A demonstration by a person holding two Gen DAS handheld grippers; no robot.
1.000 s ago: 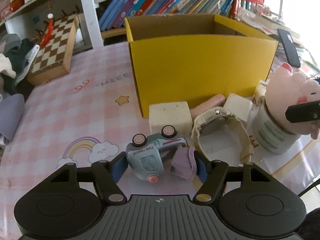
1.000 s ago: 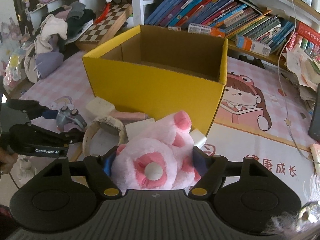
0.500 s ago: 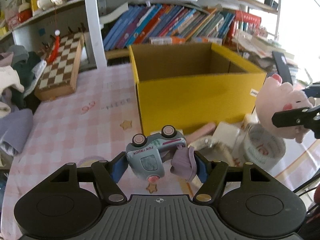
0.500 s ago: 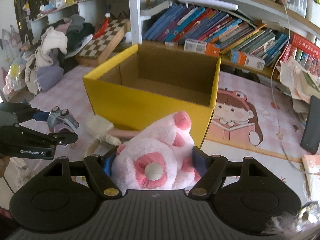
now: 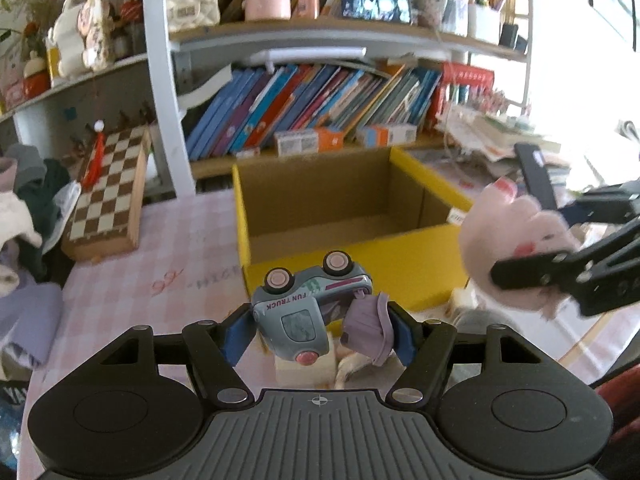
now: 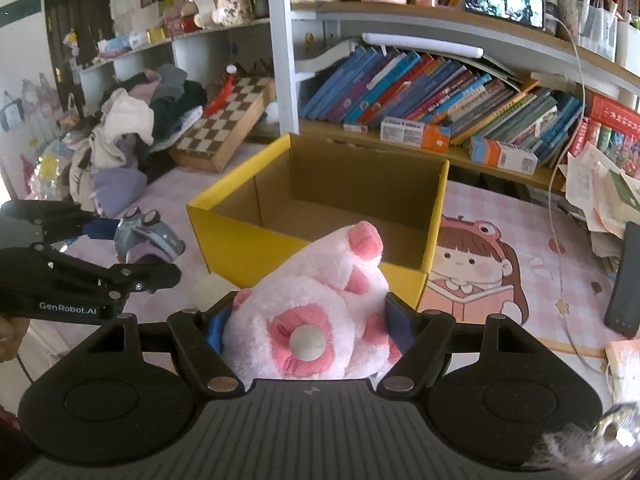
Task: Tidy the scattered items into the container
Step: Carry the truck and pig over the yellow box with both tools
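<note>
Books fill the shelf behind. Your left gripper squeezes the toy car, your right gripper the pink plush. Carry both to the yellow box at twelve o'clock, then let go.

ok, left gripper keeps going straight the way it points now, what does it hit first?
Likely the yellow box: its near wall sits straight ahead of the left gripper, which holds the toy truck. Depth is unclear; it may pass above the rim.
</note>
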